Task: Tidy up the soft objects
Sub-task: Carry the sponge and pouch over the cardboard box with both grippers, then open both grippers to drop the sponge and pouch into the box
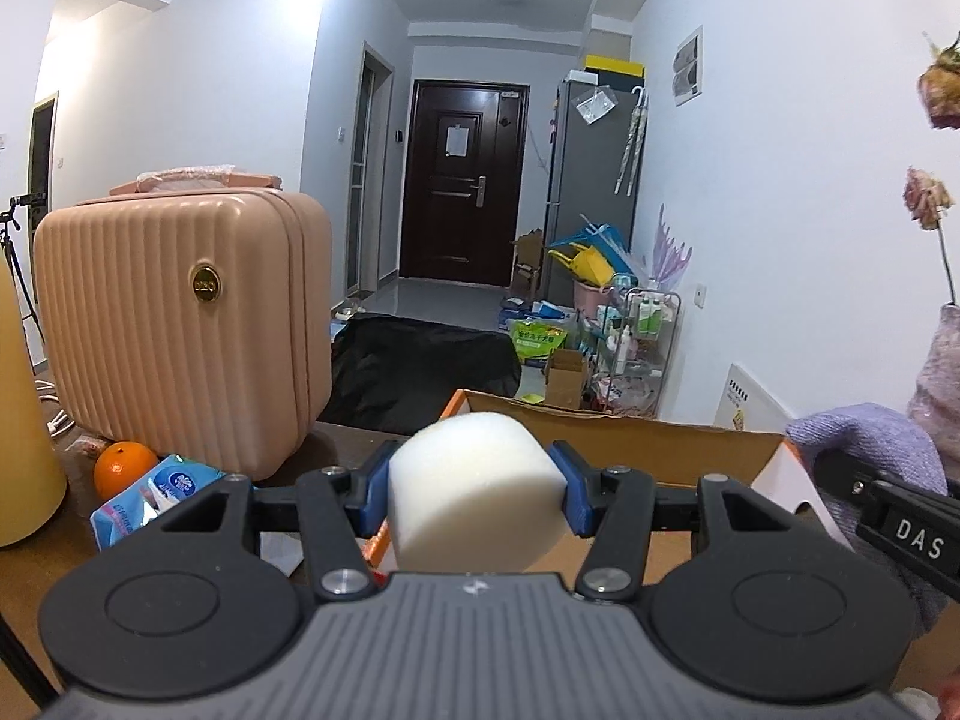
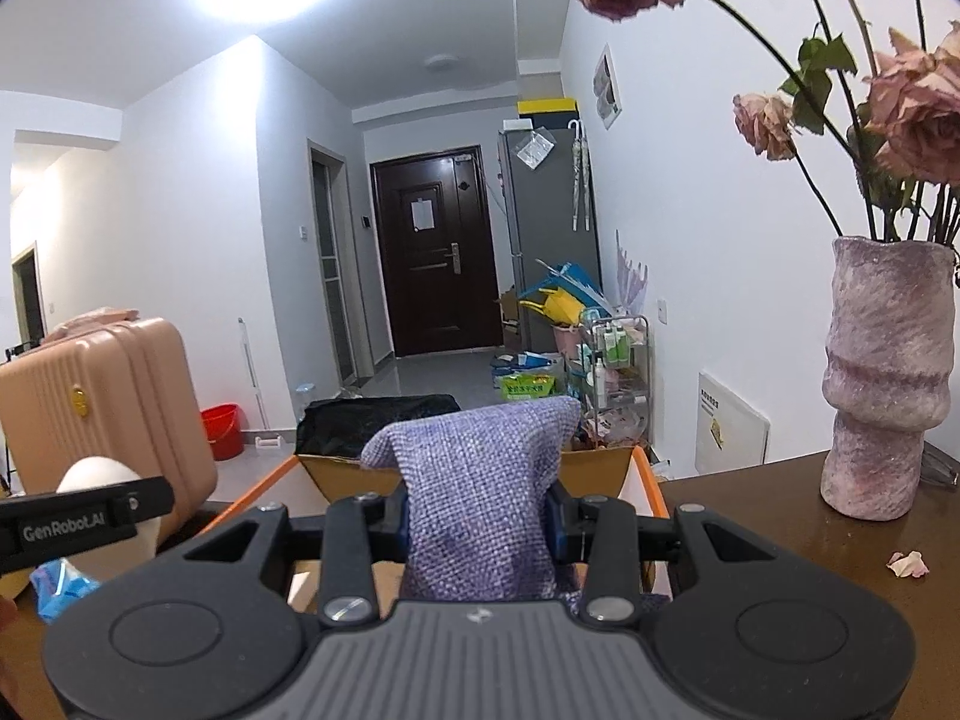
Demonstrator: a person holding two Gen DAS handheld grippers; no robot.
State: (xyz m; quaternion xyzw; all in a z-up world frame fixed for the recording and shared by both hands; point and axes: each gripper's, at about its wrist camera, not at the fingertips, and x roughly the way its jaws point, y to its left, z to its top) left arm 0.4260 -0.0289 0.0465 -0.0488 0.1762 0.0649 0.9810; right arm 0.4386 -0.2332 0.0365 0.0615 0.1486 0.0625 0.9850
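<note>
The left tool (image 1: 477, 495) pinches a white sponge (image 1: 474, 486) between its 2 blue pads (image 1: 373, 495), the foam bulging above and below the grip. It hangs over the near left part of an open cardboard box (image 1: 648, 450) with orange edging, which sits on the dark brown surface (image 1: 42, 576).

The right tool (image 2: 479, 519) pinches a folded purple cloth (image 2: 480, 480); the fabric stands up above the pads and drapes down into the same box (image 2: 606, 468). In the left wrist view the cloth (image 1: 864, 438) shows at the right edge, held over the box's right side, with the right tool's black arm just below it. In the right wrist view the sponge (image 2: 99, 480) shows at the far left behind the left tool's black arm.

Left of the box, a pink ribbed suitcase (image 1: 180, 330) stands upright on the surface, with an orange (image 1: 123, 468) and a blue tissue pack (image 1: 153, 501) just in front of it. To the right, a mauve vase (image 2: 882, 384) holds dried roses (image 2: 918, 120), and 1 fallen petal (image 2: 907, 564) lies near its base.
</note>
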